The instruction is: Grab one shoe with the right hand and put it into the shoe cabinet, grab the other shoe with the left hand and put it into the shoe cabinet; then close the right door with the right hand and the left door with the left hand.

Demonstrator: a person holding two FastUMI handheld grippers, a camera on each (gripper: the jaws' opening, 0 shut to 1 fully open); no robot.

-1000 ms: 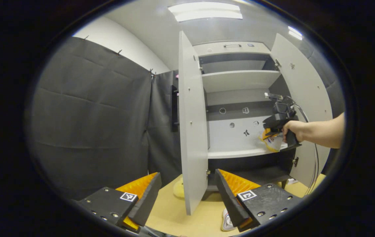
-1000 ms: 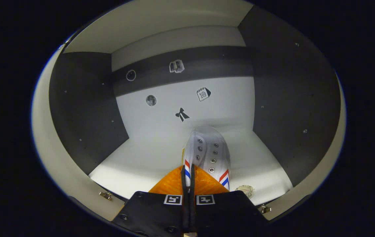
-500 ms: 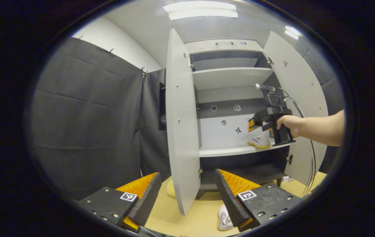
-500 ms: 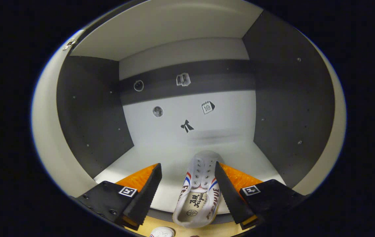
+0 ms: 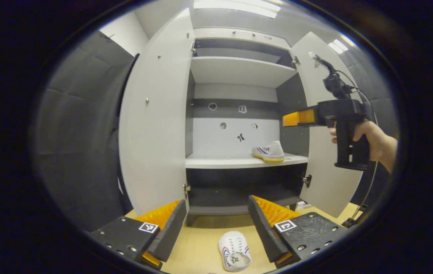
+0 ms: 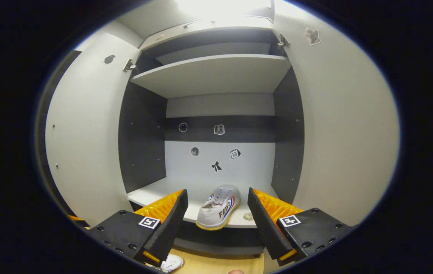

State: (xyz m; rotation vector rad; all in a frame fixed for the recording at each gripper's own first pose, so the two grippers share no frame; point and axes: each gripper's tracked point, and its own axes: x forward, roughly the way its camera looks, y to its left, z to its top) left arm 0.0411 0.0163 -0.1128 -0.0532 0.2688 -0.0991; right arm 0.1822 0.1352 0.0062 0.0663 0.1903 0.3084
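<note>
A white shoe with red and blue stripes [image 6: 217, 207] rests on the middle shelf [image 6: 152, 193] of the shoe cabinet, toward its right side; the same shoe [image 5: 269, 152] appears in the left gripper view. My right gripper [image 6: 216, 224] is open in front of the shelf, apart from that shoe, and shows as the right gripper [image 5: 296, 118] held by a hand [image 5: 372, 139] before the right door [image 5: 325, 114]. The other white shoe [image 5: 234, 255] lies on the tan floor, just ahead of my open left gripper [image 5: 216, 226]. Both cabinet doors stand open.
The left door [image 5: 152, 125] swings out toward me on the left. An upper shelf [image 5: 235, 70] and a dark lower compartment [image 5: 239, 188] sit above and below the middle shelf. The toe of the floor shoe [image 6: 171, 262] peeks in at the bottom of the right gripper view.
My right gripper opened, let go of the shoe on the shelf and drew back out of the cabinet. My left gripper view swung toward the cabinet front and the floor shoe.
</note>
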